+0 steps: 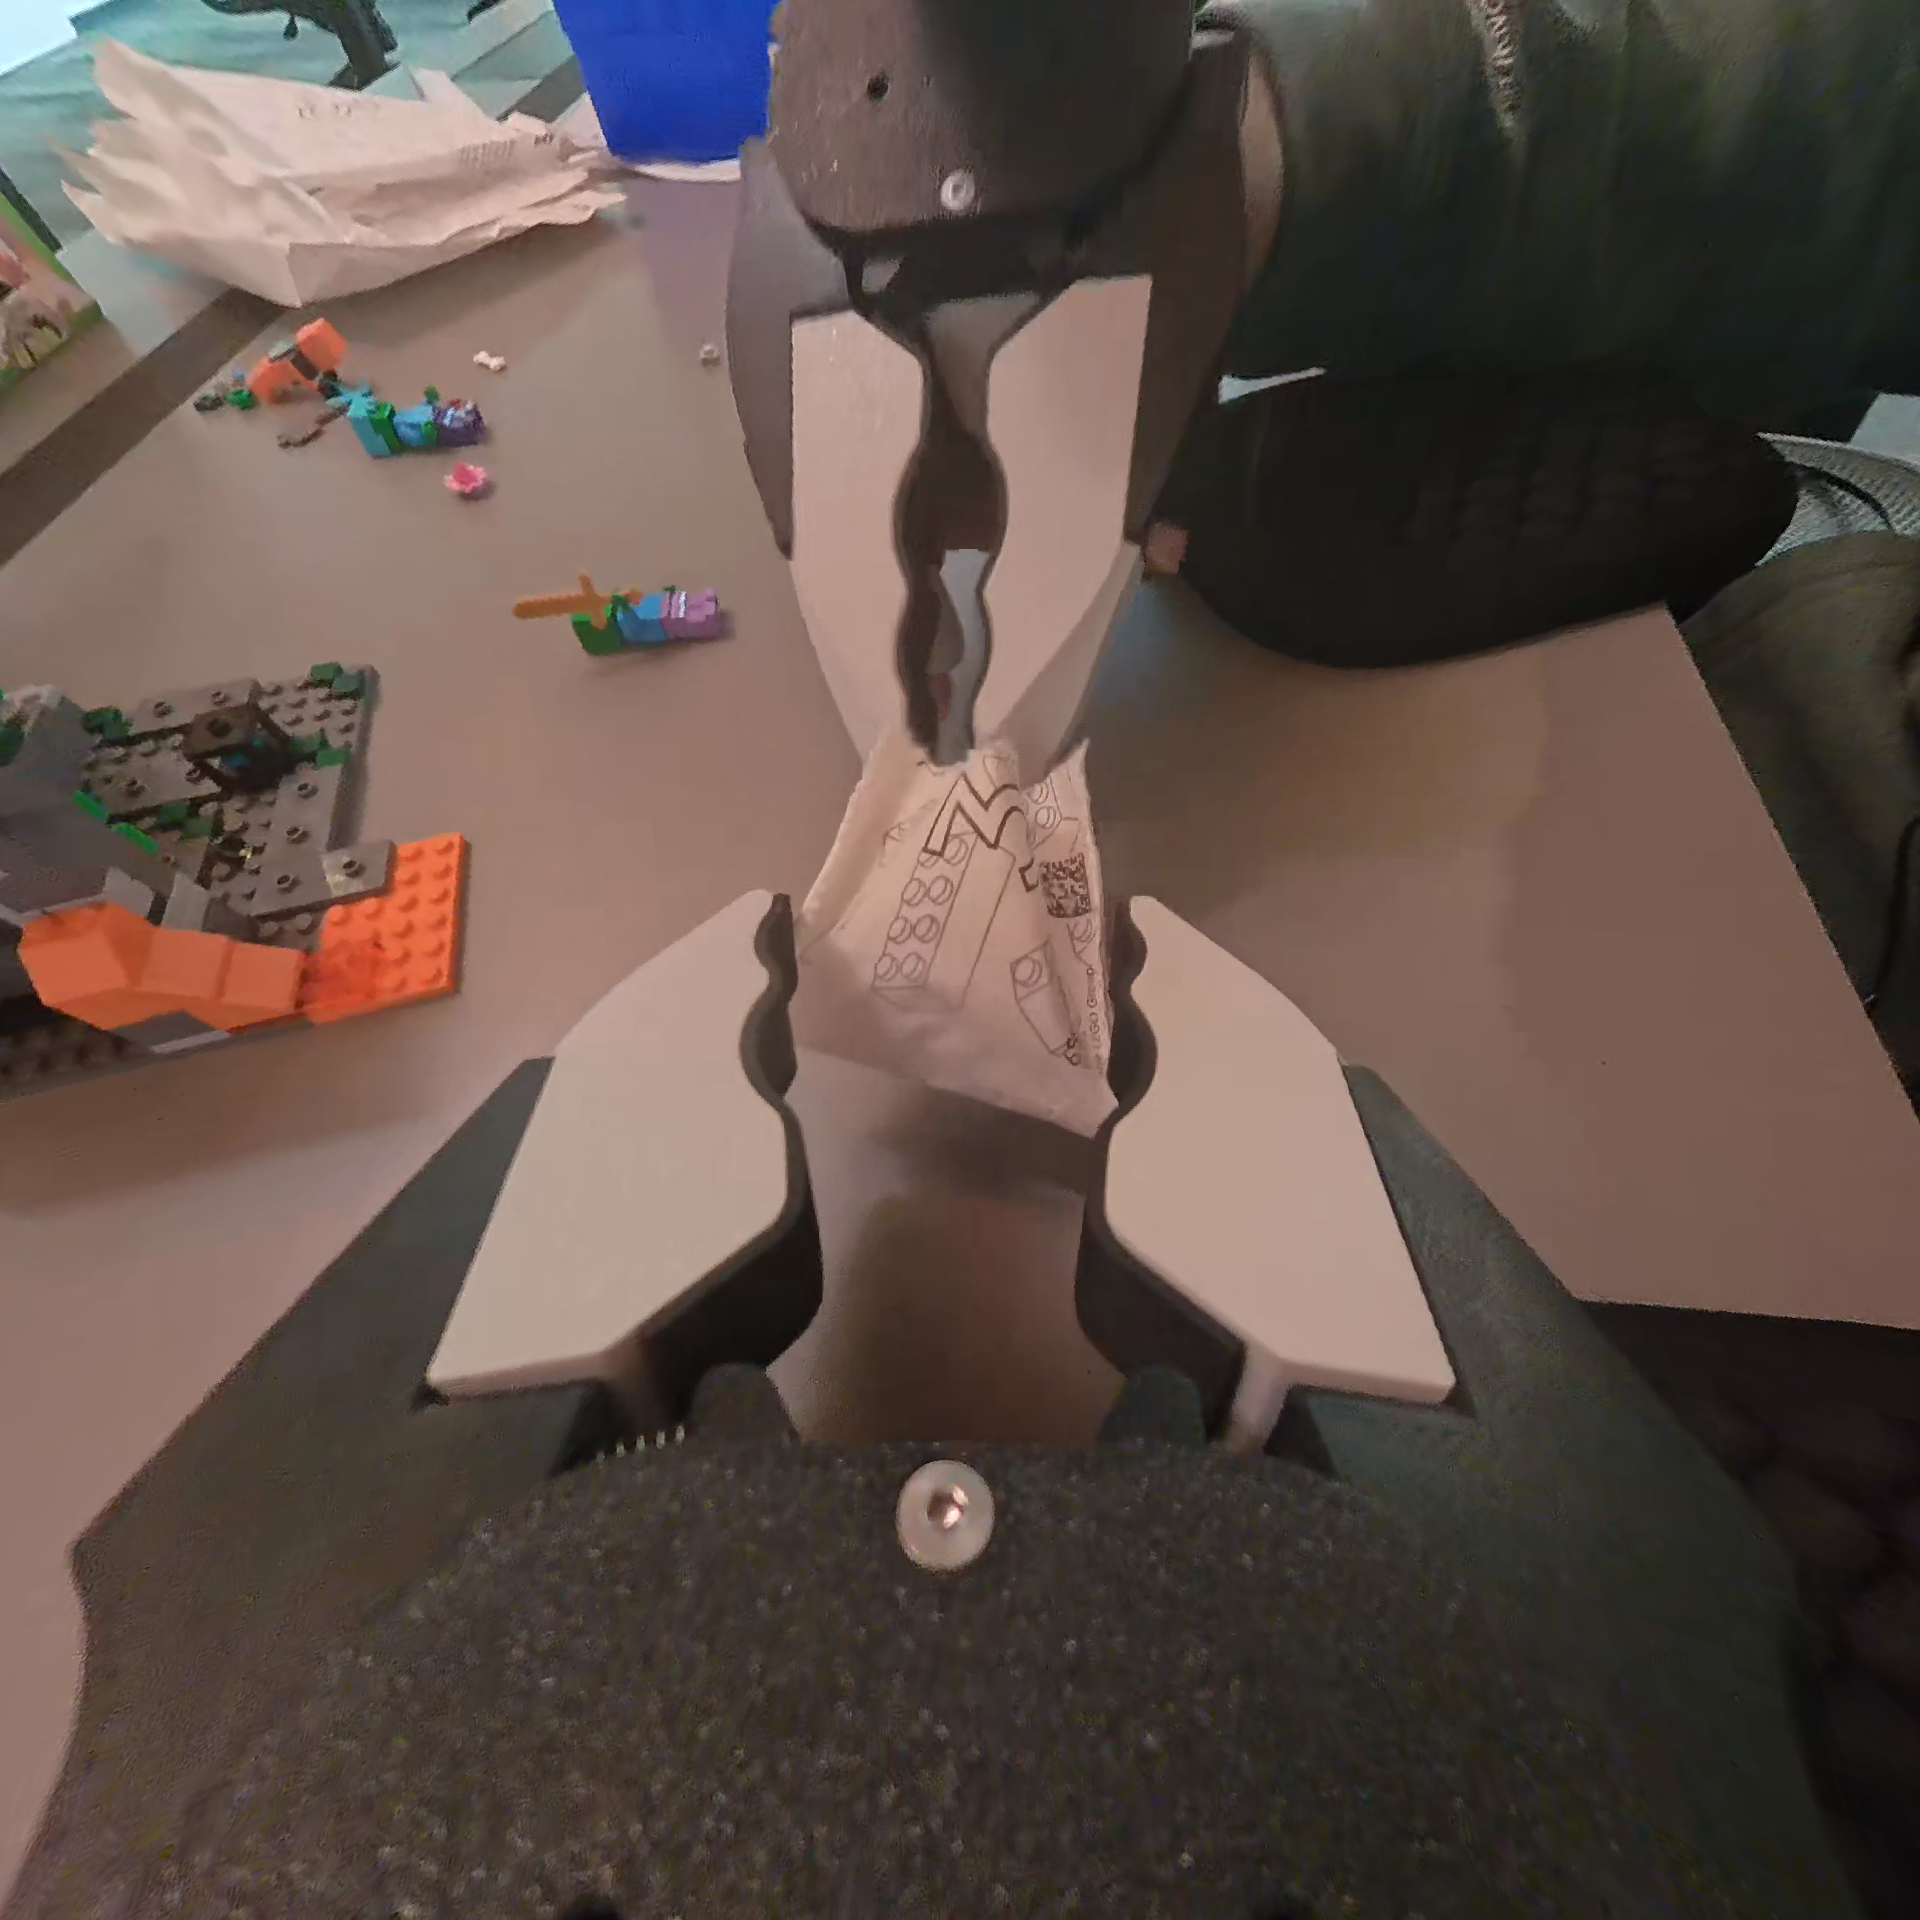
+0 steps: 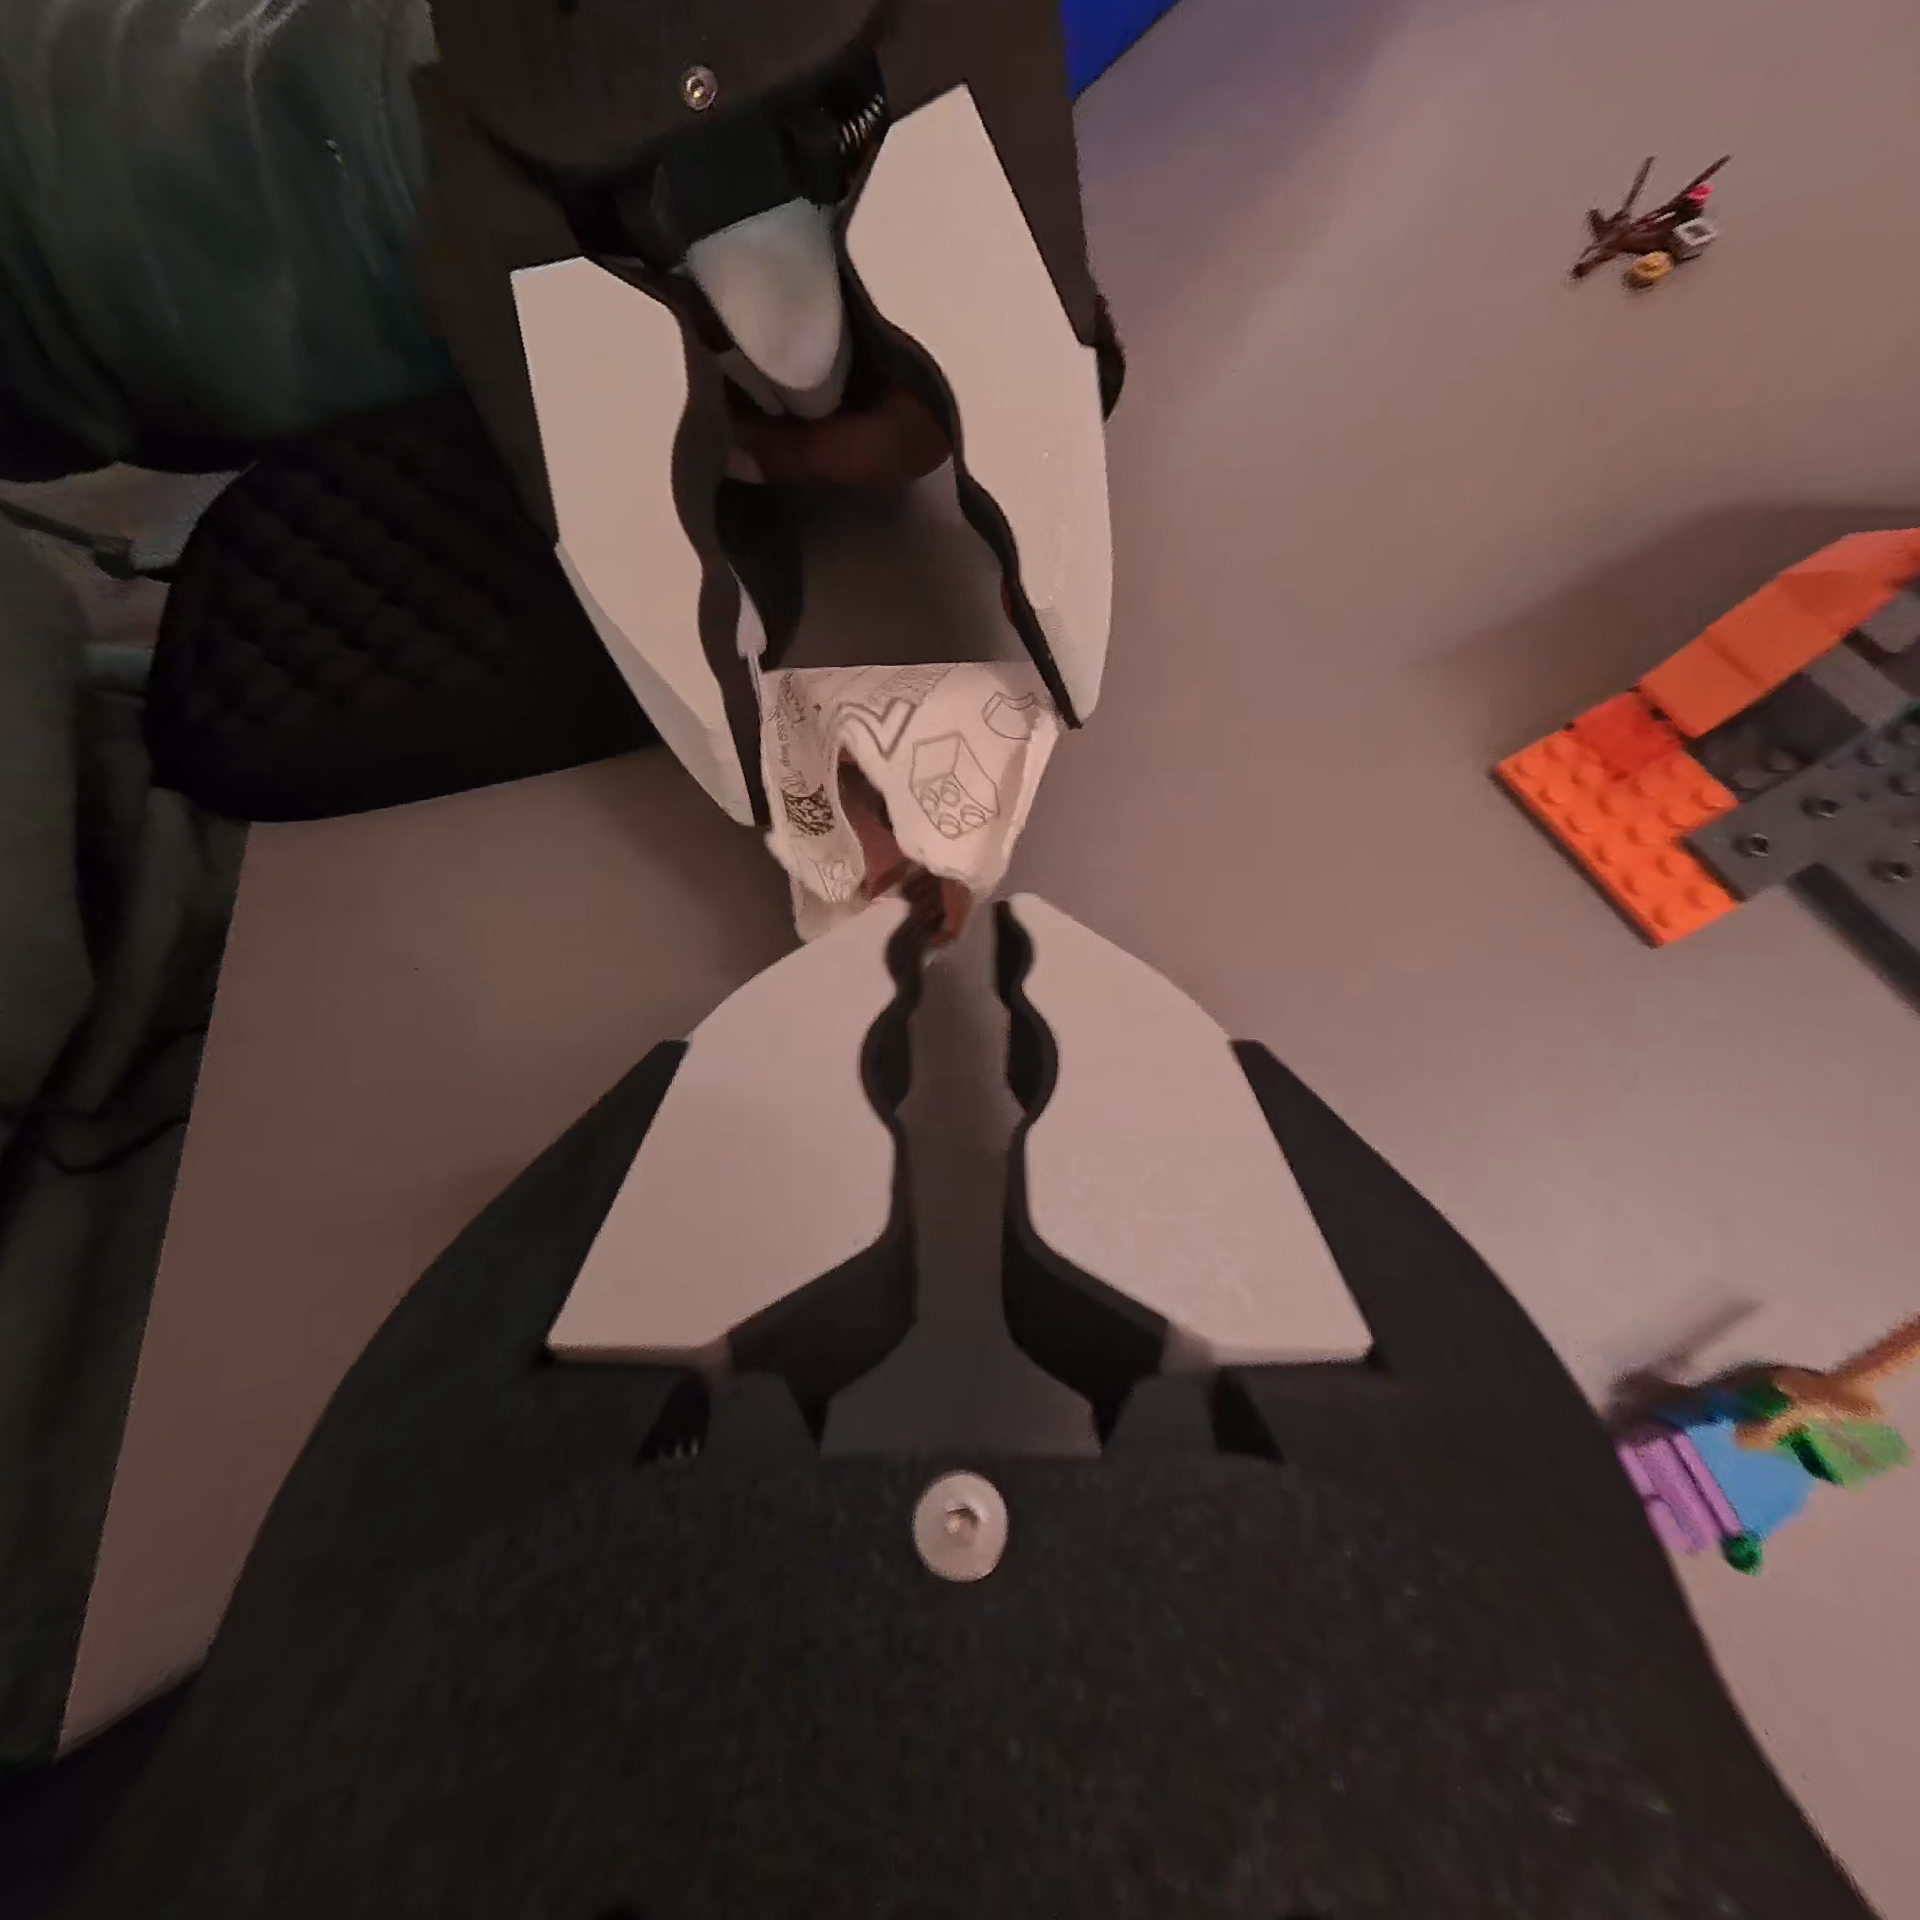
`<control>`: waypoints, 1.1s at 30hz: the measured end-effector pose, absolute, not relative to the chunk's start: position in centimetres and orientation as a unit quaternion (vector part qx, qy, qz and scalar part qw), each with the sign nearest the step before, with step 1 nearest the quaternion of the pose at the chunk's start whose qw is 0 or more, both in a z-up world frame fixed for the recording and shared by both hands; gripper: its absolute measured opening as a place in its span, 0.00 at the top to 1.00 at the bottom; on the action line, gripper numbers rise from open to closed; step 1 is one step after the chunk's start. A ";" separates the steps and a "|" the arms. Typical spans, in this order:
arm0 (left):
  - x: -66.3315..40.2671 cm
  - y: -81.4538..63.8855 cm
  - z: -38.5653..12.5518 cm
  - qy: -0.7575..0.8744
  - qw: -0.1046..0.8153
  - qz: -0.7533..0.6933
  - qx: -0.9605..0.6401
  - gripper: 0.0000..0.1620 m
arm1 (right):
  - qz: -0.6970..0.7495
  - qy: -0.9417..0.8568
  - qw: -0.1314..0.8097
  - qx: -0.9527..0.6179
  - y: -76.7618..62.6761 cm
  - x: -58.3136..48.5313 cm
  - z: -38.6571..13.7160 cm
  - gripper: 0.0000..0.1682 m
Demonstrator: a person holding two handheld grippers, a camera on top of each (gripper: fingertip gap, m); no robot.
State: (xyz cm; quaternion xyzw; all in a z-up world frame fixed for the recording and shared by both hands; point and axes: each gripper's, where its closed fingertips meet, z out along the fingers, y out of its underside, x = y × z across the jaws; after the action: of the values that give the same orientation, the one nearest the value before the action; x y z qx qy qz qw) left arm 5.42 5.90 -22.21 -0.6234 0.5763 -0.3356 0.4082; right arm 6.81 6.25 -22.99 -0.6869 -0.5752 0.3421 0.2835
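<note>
A small white paper bag (image 1: 966, 935) printed with brick drawings hangs above the grey table (image 1: 623, 1091). My left gripper (image 1: 951, 925) has its fingers pressed on both sides of the bag's lower part. My right gripper (image 1: 940, 743) comes from above and pinches the bag's top edge. In the right wrist view, my right gripper (image 2: 951, 914) is nearly closed on the torn edge of the bag (image 2: 935, 769). The bag gapes open there and something brown shows inside. The left gripper (image 2: 914, 727) straddles the bag from the far side.
A brick build with orange plates (image 1: 208, 883) stands at the left, also in the right wrist view (image 2: 1714, 779). Small brick figures (image 1: 644, 618) and loose pieces (image 1: 405, 416) lie on the table. Crumpled paper (image 1: 312, 177) and a blue container (image 1: 665, 73) are behind. A person in dark clothes (image 1: 1507, 312) sits at the table edge. Left and right tips are no more than a few centimetres apart.
</note>
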 end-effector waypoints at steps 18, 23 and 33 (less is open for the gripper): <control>6.3 5.8 -25.5 0.644 0.383 -0.202 -0.631 0.50 | 0.305 -0.523 0.149 -0.782 6.1 6.3 -21.3 0.98; 6.2 6.0 -25.6 0.637 0.384 -0.208 -0.635 0.54 | 0.319 -0.517 0.157 -0.779 6.1 5.6 -21.3 0.97; 6.0 6.0 -25.7 0.628 0.369 -0.233 -0.645 0.56 | 0.354 -0.496 0.175 -0.773 6.0 5.9 -21.1 0.86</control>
State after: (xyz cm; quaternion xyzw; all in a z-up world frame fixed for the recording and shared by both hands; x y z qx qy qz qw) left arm 6.01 5.99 -25.70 -0.6445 0.6277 -0.2334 0.3689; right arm 5.94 5.98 -21.07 -0.7734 -0.4958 0.3541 0.1751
